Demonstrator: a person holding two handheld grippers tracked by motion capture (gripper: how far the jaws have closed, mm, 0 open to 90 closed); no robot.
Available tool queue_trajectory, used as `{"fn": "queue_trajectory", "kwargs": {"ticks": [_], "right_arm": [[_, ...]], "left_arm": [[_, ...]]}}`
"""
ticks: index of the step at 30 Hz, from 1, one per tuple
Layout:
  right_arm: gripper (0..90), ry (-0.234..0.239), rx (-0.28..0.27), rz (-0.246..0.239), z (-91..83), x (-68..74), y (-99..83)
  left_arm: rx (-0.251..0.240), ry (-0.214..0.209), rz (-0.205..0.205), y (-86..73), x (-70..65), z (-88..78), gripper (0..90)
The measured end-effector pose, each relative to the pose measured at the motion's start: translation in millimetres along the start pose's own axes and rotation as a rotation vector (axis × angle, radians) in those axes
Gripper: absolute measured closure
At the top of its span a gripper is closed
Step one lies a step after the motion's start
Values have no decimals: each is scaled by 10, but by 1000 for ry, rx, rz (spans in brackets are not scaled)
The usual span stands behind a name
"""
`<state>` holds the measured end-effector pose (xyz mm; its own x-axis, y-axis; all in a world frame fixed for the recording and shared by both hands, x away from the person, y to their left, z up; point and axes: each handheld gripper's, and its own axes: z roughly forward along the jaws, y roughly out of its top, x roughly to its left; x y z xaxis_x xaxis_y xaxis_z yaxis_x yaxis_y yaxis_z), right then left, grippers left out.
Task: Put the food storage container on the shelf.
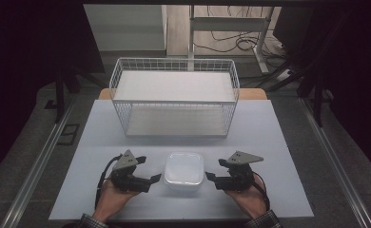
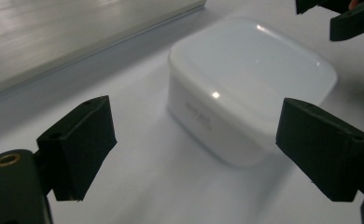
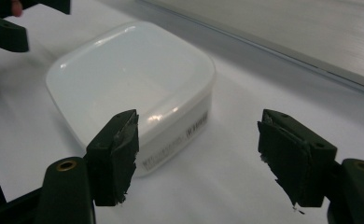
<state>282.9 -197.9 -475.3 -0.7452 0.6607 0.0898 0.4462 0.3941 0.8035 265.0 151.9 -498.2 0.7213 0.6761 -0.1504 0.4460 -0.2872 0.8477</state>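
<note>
**Two open grippers flank a white lidded box on a table**

High view: A white plastic box (image 1: 184, 170) with rounded corners sits near the front edge of a pale table (image 1: 269, 137). It is nearly square, with no clear long axis. The left gripper (image 1: 152, 179) is held just to its left, jaws spread and pointing toward the box without touching it. The right gripper (image 1: 210, 179) mirrors it on the other side, also spread and apart from the box. Both stand about equally near, with the box between them. Farther back, well apart from the box, stands a white wire basket (image 1: 174, 65) with its open side up. Nothing lies between the grippers and the box.

Left gripper view: The box (image 2: 250, 88) lies ahead and slightly right of the gap between the two black jaws, which stand wide and hold nothing. Its near corner points at the gripper (image 2: 196, 147). The other gripper's jaw tips (image 2: 348, 18) show beyond the box, at the top right.

Right gripper view: The box (image 3: 133, 79) lies ahead and to the left; the left jaw overlaps its near side in the picture, though I cannot tell if it touches. The jaws of this gripper (image 3: 199, 154) are spread wide with nothing held. A printed label shows on the box wall. The coming grasp probably needs each gripper to close in sideways.
</note>
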Motion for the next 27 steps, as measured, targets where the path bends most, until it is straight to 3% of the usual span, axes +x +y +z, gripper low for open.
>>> {"fn": "queue_trajectory", "kwargs": {"ticks": [7,13,17,19,21,23,25,27], "right_arm": [[239,22,14,12,147,-7,148],[146,54,47,31,333,4,180],[109,87,90,52,430,5,132],[106,132,101,87,471,4,110],[142,171,118,110,475,16,99],[165,198,139,135,466,33,90],[262,183,142,145,404,53,90],[423,149,120,149,302,64,91]], "left_arm": [[12,-35,30,252,-5,292,107],[60,-59,24,213,25,486,87],[64,-139,-45,136,76,538,86],[72,-183,-67,118,64,536,108],[77,-205,-92,91,27,515,157],[73,-200,-108,60,-11,471,168],[81,-185,-132,43,-45,394,227],[72,-161,-134,23,-81,289,368]]}}
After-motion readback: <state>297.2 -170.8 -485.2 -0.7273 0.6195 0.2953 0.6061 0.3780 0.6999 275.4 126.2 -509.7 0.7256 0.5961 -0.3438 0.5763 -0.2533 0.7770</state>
